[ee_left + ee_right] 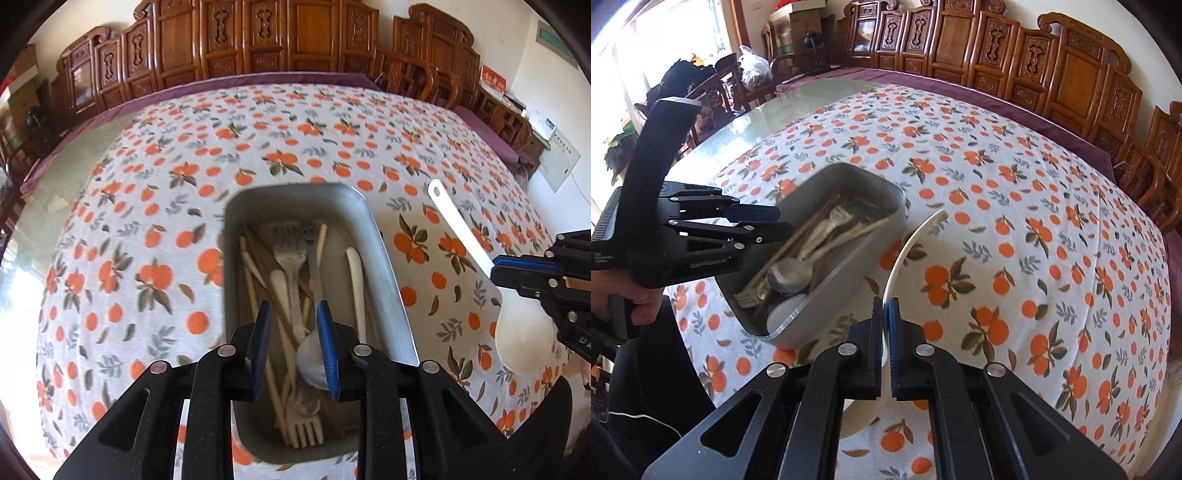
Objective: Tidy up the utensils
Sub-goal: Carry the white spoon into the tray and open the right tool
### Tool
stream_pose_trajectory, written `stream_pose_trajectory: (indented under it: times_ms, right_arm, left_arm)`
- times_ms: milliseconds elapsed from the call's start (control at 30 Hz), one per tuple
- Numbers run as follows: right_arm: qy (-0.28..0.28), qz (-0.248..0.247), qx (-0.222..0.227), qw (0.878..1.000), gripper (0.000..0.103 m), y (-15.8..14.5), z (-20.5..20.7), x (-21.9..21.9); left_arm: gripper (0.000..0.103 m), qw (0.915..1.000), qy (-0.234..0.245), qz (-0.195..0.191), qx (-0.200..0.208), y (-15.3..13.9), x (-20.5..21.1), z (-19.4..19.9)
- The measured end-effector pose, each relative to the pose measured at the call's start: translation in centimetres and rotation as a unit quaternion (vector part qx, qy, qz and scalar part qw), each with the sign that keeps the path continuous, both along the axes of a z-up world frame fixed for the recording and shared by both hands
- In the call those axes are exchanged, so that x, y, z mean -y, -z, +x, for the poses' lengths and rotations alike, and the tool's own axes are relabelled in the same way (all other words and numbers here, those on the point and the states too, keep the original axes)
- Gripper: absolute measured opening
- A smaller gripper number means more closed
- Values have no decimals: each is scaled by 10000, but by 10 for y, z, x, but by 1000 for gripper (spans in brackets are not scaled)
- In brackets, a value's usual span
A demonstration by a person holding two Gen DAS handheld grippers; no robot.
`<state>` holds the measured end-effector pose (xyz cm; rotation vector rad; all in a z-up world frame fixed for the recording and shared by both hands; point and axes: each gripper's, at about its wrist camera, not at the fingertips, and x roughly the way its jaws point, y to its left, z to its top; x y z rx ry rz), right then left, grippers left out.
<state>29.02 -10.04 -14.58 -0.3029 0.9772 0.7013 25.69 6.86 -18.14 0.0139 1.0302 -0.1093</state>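
Your right gripper (885, 314) is clamped on the handle of the white spoon (465, 243), holding it in the air just to the right of the metal tray (388, 266), bowl end low and handle tip pointing up and away. Your left gripper (293, 332) hangs over the near end of the tray with its jaws parted and nothing between them. Careful here: that spoon is pinched on a thin, smooth handle with the heavy bowl hanging below, so a quick swing could let it twist or slide in the pads. It's also long, and if you lower it crosswise it may catch the tray wall or land across the heap of forks (291, 254), chopsticks (255, 280) and spoons instead of settling in. The two grippers are near each other, so watch for a bump over the tray. The heap is blurred and tangled; counting pieces isn't possible, and the spoon's bowl is mostly hidden behind your right gripper.
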Motion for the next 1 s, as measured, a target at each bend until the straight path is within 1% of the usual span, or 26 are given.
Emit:
stream_pose_trajectory:
  times_ms: [167,433,633,867,1000]
  right_arm:
    - [-83,94,33,9999,4,-9,2,-21]
    - [-219,232,-9,9995,4,-10,7,-59]
    - [-141,321,-168,9992,4,3,16,-82]
    - [78,503,-500,9975,4,24,27,-102]
    - [128,505,-602,9968,4,35,29,-113]
  left_arm:
    - [24,9999,-105,-7,126,-12,-21,-6]
    - [24,9996,-243,-38,169,-18,-49,-14]
    - [25,9992,-349,-41,169,-18,-64,-18]
    - [25,9991,-396,-26,160,-17,-78,-22]
    - [25,9991,-412,-22,138,-14,-84,-23]
